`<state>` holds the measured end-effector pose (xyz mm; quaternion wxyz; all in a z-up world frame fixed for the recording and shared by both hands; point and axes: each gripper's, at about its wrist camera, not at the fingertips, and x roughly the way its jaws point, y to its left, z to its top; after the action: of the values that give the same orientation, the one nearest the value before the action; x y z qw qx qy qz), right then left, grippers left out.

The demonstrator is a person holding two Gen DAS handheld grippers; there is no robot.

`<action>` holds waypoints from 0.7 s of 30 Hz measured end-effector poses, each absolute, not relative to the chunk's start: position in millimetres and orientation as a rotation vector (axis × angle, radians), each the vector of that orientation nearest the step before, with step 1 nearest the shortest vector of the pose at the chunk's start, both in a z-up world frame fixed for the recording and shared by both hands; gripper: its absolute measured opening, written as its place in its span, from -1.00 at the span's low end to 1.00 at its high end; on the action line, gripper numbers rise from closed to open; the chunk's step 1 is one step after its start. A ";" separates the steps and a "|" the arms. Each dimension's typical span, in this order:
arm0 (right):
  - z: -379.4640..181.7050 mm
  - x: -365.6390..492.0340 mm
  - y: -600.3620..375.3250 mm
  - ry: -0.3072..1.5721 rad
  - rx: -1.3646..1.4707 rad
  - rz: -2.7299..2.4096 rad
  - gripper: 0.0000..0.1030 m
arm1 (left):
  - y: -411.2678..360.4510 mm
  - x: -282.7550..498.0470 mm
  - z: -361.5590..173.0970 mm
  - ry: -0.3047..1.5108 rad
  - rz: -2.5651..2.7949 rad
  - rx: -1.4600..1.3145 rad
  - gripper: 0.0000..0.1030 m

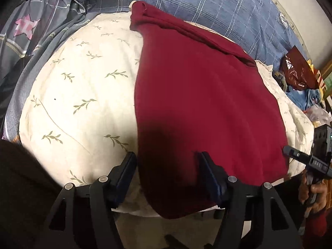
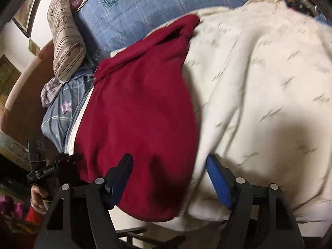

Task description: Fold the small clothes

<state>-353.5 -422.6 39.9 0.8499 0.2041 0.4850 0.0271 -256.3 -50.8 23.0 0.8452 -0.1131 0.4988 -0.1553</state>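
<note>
A dark red garment [image 1: 203, 95] lies spread flat on a cream leaf-print quilt [image 1: 83, 83], its near hem hanging over the bed's front edge. My left gripper [image 1: 166, 161] is open, its fingers astride the garment's near left corner, just above it. In the right wrist view the same garment [image 2: 137, 114] lies on the quilt [image 2: 259, 93]. My right gripper [image 2: 169, 166] is open, its fingers astride the garment's near right edge. The right gripper also shows at the right edge of the left wrist view [image 1: 290, 152], and the left gripper at the left edge of the right wrist view [image 2: 68, 158].
A blue plaid bedcover [image 1: 207, 4] lies behind the quilt. A grey star-print blanket [image 1: 31, 31] is bunched at the left. A striped bolster pillow [image 2: 64, 35] leans on the headboard. Bags and clutter [image 1: 300, 78] sit at the right.
</note>
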 end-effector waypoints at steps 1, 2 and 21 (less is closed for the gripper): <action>39.8 -353.7 -416.2 1.027 0.385 0.075 0.30 | -49.8 -258.6 22.4 1.057 -0.334 -0.241 0.20; 42.1 -355.4 -413.7 1.025 0.361 0.096 0.26 | -49.4 -259.7 22.1 1.063 -0.339 -0.242 0.20; 33.3 -357.8 -412.8 1.014 0.402 0.213 -0.16 | -53.9 -257.5 20.8 1.074 -0.335 -0.226 0.26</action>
<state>-357.8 -412.8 33.3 0.8495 0.1910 0.4814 0.1009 -257.5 -53.9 20.8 0.8400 -0.1068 0.5079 -0.1583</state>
